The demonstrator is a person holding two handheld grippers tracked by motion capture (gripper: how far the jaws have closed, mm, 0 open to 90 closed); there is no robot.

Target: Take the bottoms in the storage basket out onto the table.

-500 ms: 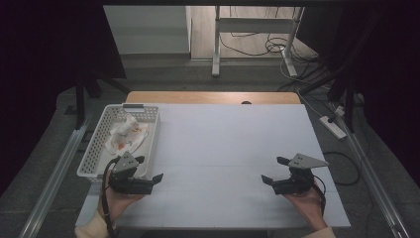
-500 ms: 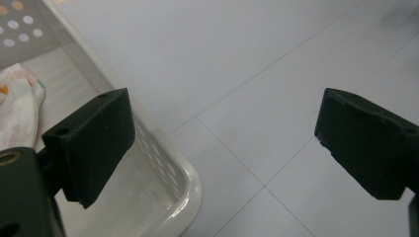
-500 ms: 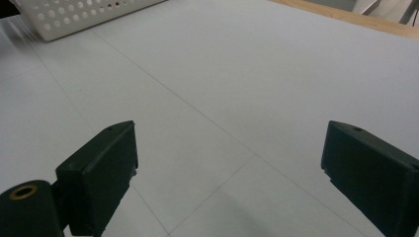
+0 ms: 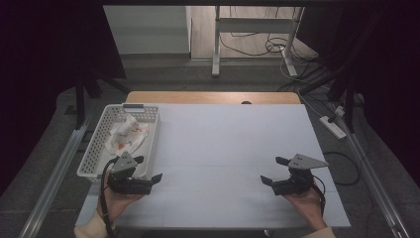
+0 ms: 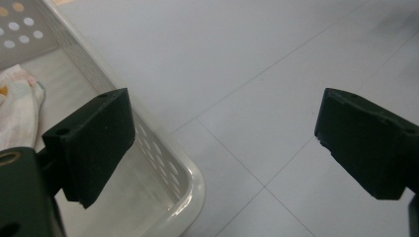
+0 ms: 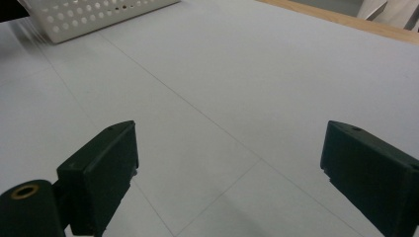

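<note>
- Left claw: jaws wide apart, nothing betw. them. Held in left hand at near-left of worktop.
- Left gripper view: one jaw sits over the basket near corner, other jaw over bare worktop; basket rim runs betw. the two.
- Right claw: jaws wide apart, empty. Held in right hand at near-right of worktop, well apart from basket.
- Right gripper view: bare worktop betw. jaws; basket wall far off at top left.
- Both claws point inward, toward worktop centre; grey plate on top of each.
- Basket: white, perforated, long side along left edge of worktop; near end just beside left claw.
- Cloth: white w/ orange-red marks, crumpled, lies inside basket, mid to far part. Not touched by either claw. Left gripper view shows its edge at far left, behind the jaw.
- Worktop: pale grey sheet, wood strip along far edge.
- Surroundings: dark; floor beyond w/ cables and a stand leg.
</note>
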